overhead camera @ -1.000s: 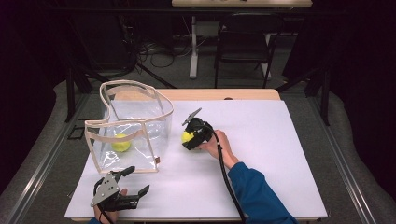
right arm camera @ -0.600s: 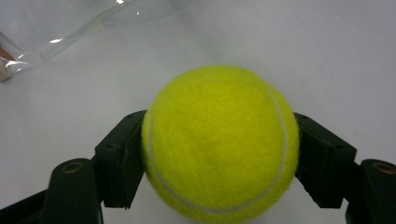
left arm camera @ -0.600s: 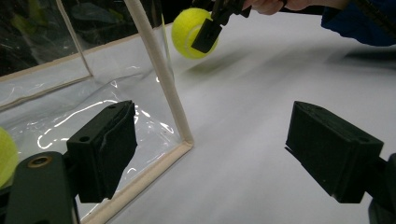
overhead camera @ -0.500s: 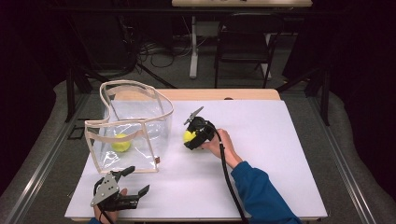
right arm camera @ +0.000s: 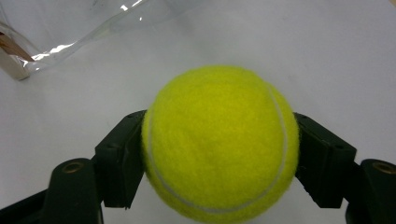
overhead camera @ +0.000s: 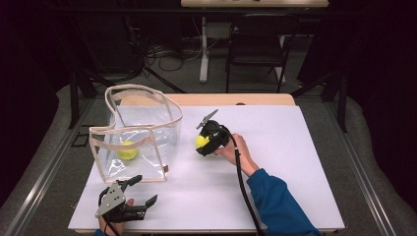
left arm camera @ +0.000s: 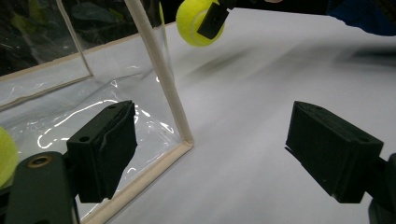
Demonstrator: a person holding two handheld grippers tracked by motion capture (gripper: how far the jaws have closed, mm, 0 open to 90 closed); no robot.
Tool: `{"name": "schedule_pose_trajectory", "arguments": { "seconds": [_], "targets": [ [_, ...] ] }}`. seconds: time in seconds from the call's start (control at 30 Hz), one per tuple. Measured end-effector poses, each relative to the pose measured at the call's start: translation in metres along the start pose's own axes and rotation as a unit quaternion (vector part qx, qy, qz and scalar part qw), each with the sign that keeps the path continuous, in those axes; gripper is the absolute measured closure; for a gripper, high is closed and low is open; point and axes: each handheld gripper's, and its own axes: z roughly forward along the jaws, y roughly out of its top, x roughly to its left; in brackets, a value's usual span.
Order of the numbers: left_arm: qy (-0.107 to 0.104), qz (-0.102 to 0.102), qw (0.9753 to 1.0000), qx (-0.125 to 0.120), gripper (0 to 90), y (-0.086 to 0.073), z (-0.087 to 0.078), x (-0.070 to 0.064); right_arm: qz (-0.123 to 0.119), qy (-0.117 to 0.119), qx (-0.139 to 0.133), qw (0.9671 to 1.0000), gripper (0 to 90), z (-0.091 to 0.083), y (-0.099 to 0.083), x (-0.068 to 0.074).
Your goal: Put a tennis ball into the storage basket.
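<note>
A clear plastic bag [overhead camera: 147, 123] with beige trim stands open on the left of the white table [overhead camera: 295, 162]. One yellow tennis ball [overhead camera: 127, 150] lies inside it. My right gripper [overhead camera: 202, 143] is shut on a second tennis ball [overhead camera: 200, 141] just right of the bag, a little above the table. In the right gripper view this ball [right arm camera: 219, 142] sits squeezed between both jaws. My left gripper [overhead camera: 146, 188] is open near the table's front left edge, in front of the bag. In the left gripper view the bag's corner seam [left arm camera: 161, 79] stands ahead between the open jaws, apart from them.
The bag's corner [right arm camera: 16, 60] lies just ahead and left of the held ball. Beyond the table's far edge are a chair [overhead camera: 255, 44], a desk leg [overhead camera: 203, 49] and cables on the floor. A blue sleeve [overhead camera: 280, 206] crosses the front right of the table.
The right gripper with its ball has drifted very slightly to the right. The left gripper and the bag have stayed put.
</note>
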Motion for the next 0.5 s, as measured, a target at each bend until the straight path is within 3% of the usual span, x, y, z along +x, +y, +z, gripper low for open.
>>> {"name": "schedule_pose_trajectory", "arguments": {
  "seconds": [0.5],
  "targets": [
    [-0.001, 0.0, 1.0, 0.0, 16.0, 0.0, -0.0002, 0.0005, -0.01, -0.001, 0.003, 0.9999, 26.1, -0.0095, 0.0022, -0.0003]
  ]
}}
